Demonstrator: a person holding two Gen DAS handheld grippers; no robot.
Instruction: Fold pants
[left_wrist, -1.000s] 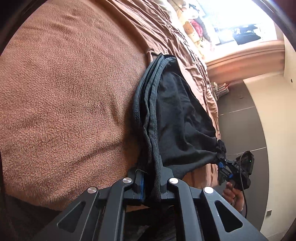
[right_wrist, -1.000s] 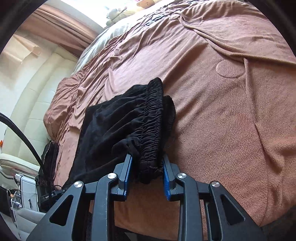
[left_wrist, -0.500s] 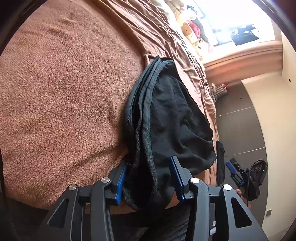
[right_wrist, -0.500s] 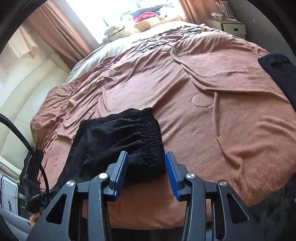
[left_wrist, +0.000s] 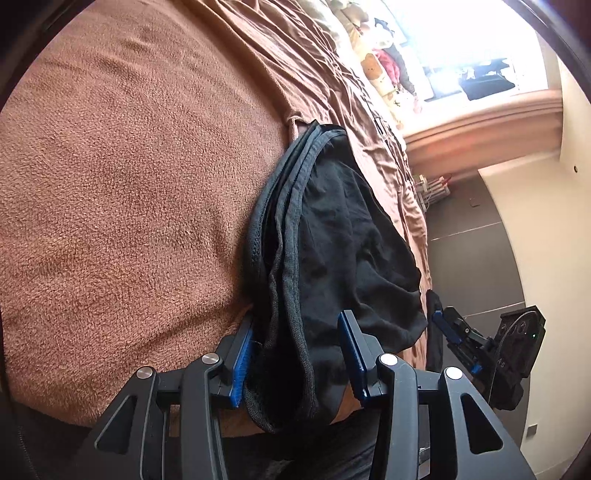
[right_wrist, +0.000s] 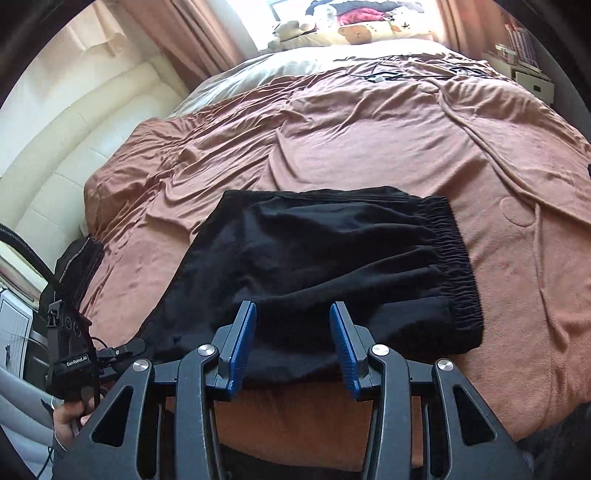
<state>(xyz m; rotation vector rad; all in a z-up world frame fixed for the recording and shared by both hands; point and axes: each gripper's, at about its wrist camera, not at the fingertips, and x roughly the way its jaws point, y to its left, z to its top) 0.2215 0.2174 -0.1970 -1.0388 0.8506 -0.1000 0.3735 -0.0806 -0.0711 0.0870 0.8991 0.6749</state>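
— Where do your pants (right_wrist: 325, 266) lie?

— Black and folded into a rough rectangle, they rest on the brown blanket (right_wrist: 369, 122) at the near edge of the bed, elastic waistband at the right in your right wrist view.

— And your left gripper (left_wrist: 295, 354)?

— Its blue pads stand partly apart on either side of the stacked hems at the pants' (left_wrist: 332, 240) near corner; the cloth sits between the jaws, unpinched.

— Your right gripper (right_wrist: 293, 336)?

— Partly parted too, above the fold's near edge, pads clear of the fabric. Your hand (right_wrist: 68, 413) grips the left tool's handle at lower left.
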